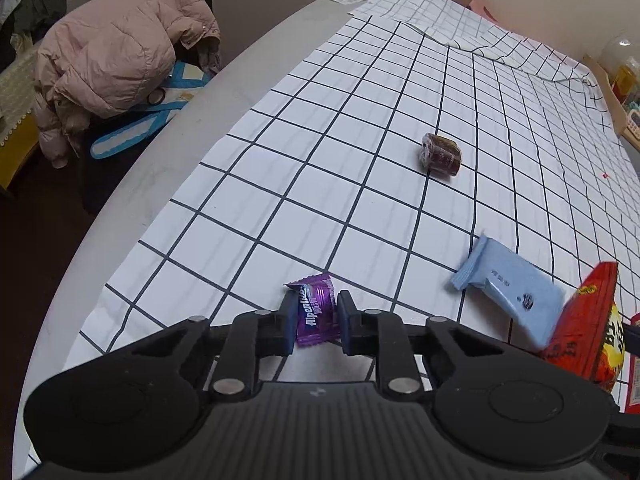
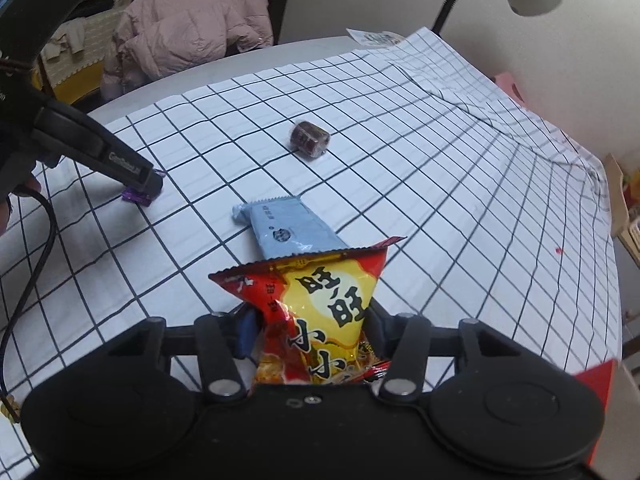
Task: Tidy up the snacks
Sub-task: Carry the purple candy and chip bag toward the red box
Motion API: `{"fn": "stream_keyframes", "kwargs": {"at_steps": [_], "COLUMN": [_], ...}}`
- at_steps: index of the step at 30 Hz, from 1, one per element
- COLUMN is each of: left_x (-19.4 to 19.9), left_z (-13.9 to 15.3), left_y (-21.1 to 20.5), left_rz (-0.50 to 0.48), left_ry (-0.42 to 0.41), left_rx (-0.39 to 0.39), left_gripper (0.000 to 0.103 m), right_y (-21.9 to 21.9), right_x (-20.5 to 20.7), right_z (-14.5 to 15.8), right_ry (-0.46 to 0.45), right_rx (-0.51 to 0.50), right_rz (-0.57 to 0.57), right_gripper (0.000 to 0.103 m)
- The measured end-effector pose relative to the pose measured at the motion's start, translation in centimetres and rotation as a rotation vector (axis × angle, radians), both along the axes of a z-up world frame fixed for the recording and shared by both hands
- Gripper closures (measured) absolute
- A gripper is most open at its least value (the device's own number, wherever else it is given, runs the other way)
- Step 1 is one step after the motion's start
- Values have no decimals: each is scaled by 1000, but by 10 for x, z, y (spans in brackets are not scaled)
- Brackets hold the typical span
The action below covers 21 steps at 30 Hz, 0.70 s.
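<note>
Candy (image 1: 316, 312) sits clamped lengthwise in our left gripper (image 1: 318, 320) jaws, low on the surface (image 1: 280, 184); our right gripper (image 2: 310, 334) jaws pinch the red snack bag (image 2: 324, 316) upright.

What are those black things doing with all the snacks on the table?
A person is sorting snacks with two hand-held tongs. The left tongs have pinched a small purple wrapped candy on the white checked tablecloth. The right tongs squeeze a red-and-yellow crinkly snack bag. A pale blue flat packet and a small dark brown wrapped roll lie loose on the cloth.
</note>
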State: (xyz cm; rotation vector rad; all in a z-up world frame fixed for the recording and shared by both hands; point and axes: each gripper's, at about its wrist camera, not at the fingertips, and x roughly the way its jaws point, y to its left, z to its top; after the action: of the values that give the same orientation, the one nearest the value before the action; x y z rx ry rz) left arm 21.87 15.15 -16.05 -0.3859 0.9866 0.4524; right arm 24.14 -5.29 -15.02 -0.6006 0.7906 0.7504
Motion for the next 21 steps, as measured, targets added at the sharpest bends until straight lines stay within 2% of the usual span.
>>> {"fn": "stream_keyframes", "kwargs": {"at_steps": [9,17,21], "left_x": [-26,-55,-66], "left_z": [7,35,57], "left_y": [14,-3,-23], "left_rz": [-37,-92,-144], "left_ry": [-37,-57,-79], "left_rx": [-54,-87,-75], "left_gripper": [85,84,84], "right_y": [-26,-55,-74], "right_x": [-27,-61,-74], "right_z": [21,49,65], "right_ry": [72,88,74], "right_rx": [90,154,186], "right_rz": [-158,-234,-268], "right_gripper": [53,53,53]}}
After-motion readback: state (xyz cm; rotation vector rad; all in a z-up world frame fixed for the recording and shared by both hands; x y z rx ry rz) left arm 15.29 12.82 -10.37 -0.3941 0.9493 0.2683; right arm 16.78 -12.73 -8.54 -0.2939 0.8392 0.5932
